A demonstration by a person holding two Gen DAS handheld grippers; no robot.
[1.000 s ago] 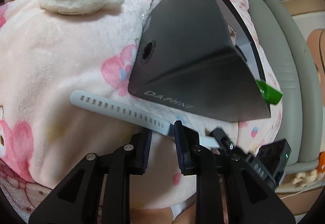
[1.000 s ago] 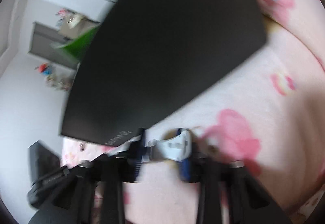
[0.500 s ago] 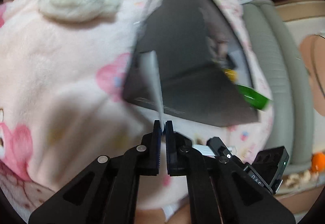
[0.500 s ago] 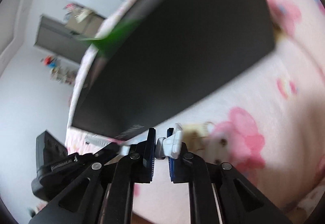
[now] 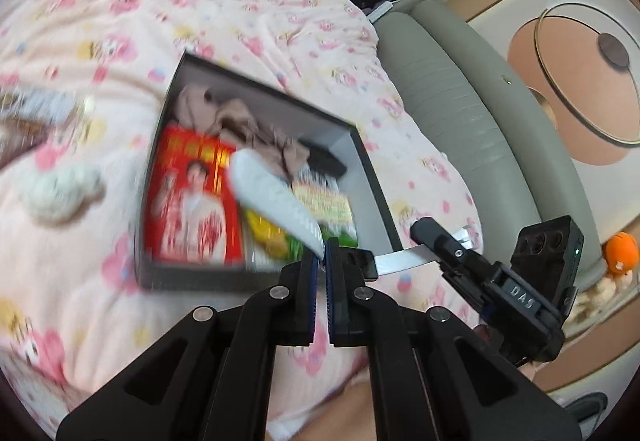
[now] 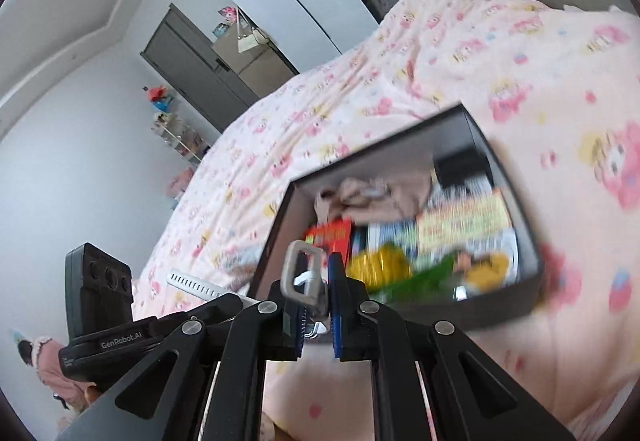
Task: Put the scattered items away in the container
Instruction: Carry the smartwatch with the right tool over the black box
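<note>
My left gripper (image 5: 321,255) is pinched tight on the perforated end of a pale grey watch strap (image 5: 276,197), which sticks out ahead of it over the open box (image 5: 372,177). My right gripper (image 6: 316,283) is clamped on the strap's buckle end (image 6: 302,273), its jaws only a sliver apart around the metal loop. The strap spans between my two grippers, above the near edge of the box. The dark box sits on the pink cartoon-print blanket (image 5: 120,21); inside it lie a red booklet (image 5: 192,201), crumpled beige cloth (image 5: 240,121) and what looks, through the blur, like yellow and green packets (image 6: 404,273). A white plush toy (image 5: 60,193) lies on the blanket left of the box.
</note>
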